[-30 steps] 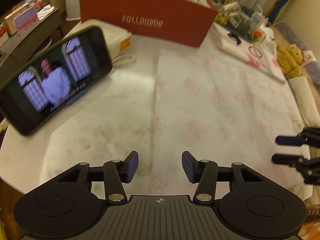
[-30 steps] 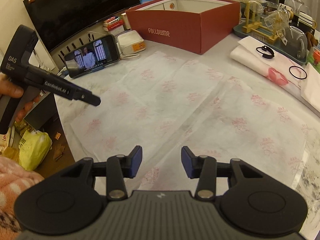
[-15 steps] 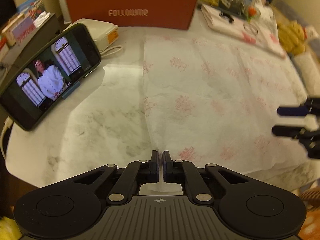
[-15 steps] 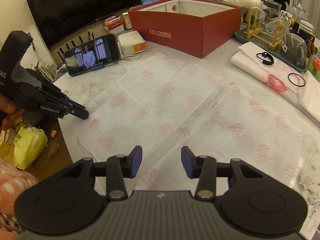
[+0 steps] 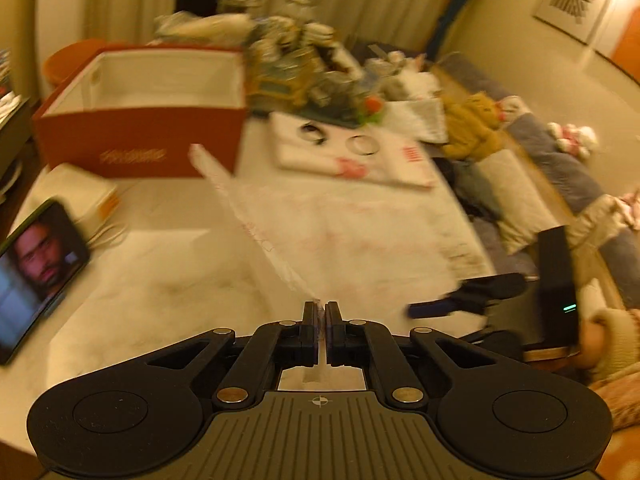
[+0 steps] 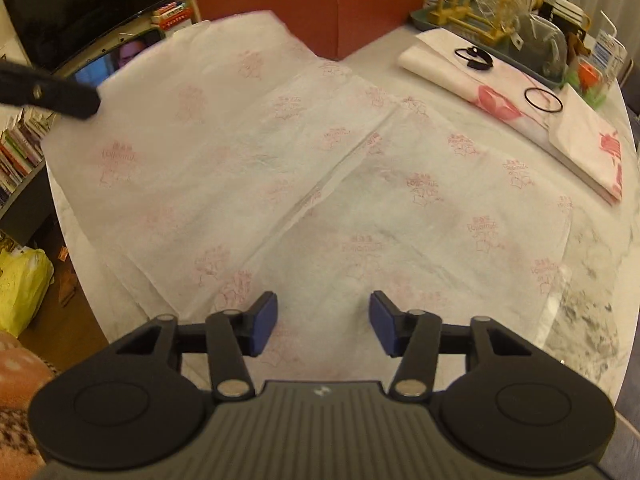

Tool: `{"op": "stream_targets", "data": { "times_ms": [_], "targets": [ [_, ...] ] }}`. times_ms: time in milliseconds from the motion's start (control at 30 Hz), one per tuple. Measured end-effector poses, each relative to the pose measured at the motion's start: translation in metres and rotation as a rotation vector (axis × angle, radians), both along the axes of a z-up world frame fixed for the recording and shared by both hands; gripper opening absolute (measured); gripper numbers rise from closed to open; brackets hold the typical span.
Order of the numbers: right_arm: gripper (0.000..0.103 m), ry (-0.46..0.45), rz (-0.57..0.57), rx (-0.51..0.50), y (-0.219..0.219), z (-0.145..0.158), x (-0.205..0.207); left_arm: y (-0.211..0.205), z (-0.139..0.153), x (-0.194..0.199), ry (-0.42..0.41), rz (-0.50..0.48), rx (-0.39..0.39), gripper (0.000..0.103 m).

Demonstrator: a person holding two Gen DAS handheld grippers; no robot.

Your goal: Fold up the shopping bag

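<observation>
A thin white shopping bag (image 6: 360, 184) with a pink print lies spread over the marble table (image 6: 592, 292). My left gripper (image 5: 320, 312) is shut on the bag's left edge and holds it up, so that side rises as a taut sheet (image 5: 256, 216). In the right wrist view the same gripper (image 6: 52, 94) shows at the far left with the lifted flap (image 6: 192, 92) below it. My right gripper (image 6: 323, 314) hangs open just over the bag's near edge, nothing between its blue pads (image 6: 266, 316). It also appears as a dark blurred shape (image 5: 472, 296) in the left wrist view.
A red open box (image 6: 320, 4) stands at the back of the table. A phone (image 5: 32, 272) playing video leans at the left. Folded printed bags (image 6: 520, 116) with hair ties lie at the right, a tray of glassware (image 6: 500, 12) behind. A yellow bag (image 6: 20, 284) sits on the floor.
My left gripper shut on the bag's left edge and has lifted it up and over toward the right. The right gripper has moved slightly forward, open throughout.
</observation>
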State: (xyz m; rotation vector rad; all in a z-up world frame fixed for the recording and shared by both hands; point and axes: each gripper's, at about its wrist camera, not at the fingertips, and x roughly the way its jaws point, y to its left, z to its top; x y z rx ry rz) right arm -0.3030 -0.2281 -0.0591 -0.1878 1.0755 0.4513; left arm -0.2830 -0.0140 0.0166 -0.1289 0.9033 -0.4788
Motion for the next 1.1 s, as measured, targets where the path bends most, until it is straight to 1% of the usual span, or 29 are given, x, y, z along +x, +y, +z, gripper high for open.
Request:
{"op": "stream_targets", "data": {
  "times_ms": [133,167,200,267,333,367,533,600,667,733,800,867,967,1000,1033,1067,1100],
  "targets": [
    [0.055,-0.02,0.014,-0.008,0.005,-0.001,0.005,-0.034,0.012,0.003,-0.019,-0.123,-0.046,0.004],
    [0.051,-0.009,-0.003,0.015,0.001,0.001,0.006,-0.042,0.013,0.004,-0.018,-0.143,-0.047,0.004],
    [0.045,-0.001,-0.02,0.039,-0.003,0.003,0.007,-0.049,0.014,0.006,-0.017,-0.163,-0.049,0.004],
    [0.045,-0.009,-0.054,0.072,-0.015,0.012,0.005,-0.063,0.015,0.009,-0.016,-0.2,-0.057,0.004],
    [0.045,-0.021,-0.091,0.049,-0.029,0.018,0.0,-0.077,0.015,0.013,-0.015,-0.237,-0.066,0.004],
    [0.045,-0.023,-0.11,0.039,-0.036,0.02,-0.002,-0.084,0.011,0.016,-0.001,-0.256,-0.066,0.004],
    [0.045,0.028,-0.217,0.004,-0.079,0.014,-0.02,-0.123,-0.009,0.029,0.072,-0.352,-0.062,0.004],
    [0.045,0.043,-0.264,0.012,-0.091,0.009,-0.025,-0.139,-0.017,0.035,0.101,-0.39,-0.06,0.004],
    [0.045,0.045,-0.307,0.044,-0.101,0.009,-0.027,-0.154,-0.029,0.038,0.14,-0.42,-0.06,0.004],
    [0.045,0.04,-0.342,0.063,-0.109,0.011,-0.029,-0.163,-0.04,0.042,0.186,-0.426,-0.058,0.004],
    [0.045,0.029,-0.365,0.063,-0.115,0.013,-0.031,-0.169,-0.044,0.043,0.212,-0.418,-0.049,0.004],
    [0.045,0.018,-0.388,0.057,-0.123,0.016,-0.033,-0.17,-0.039,0.037,0.207,-0.442,-0.053,0.004],
    [0.045,0.003,-0.439,0.062,-0.138,0.018,-0.034,-0.162,-0.023,0.029,0.173,-0.475,-0.072,0.005],
    [0.045,-0.005,-0.457,0.065,-0.142,0.02,-0.035,-0.159,-0.017,0.028,0.161,-0.479,-0.084,0.006],
    [0.045,-0.02,-0.469,0.067,-0.145,0.023,-0.036,-0.154,-0.011,0.027,0.144,-0.477,-0.089,0.009],
    [0.045,-0.042,-0.471,0.07,-0.146,0.027,-0.037,-0.148,-0.007,0.027,0.126,-0.469,-0.091,0.018],
    [0.045,-0.064,-0.469,0.074,-0.147,0.031,-0.037,-0.143,-0.002,0.028,0.108,-0.46,-0.093,0.03]
  ]
}}
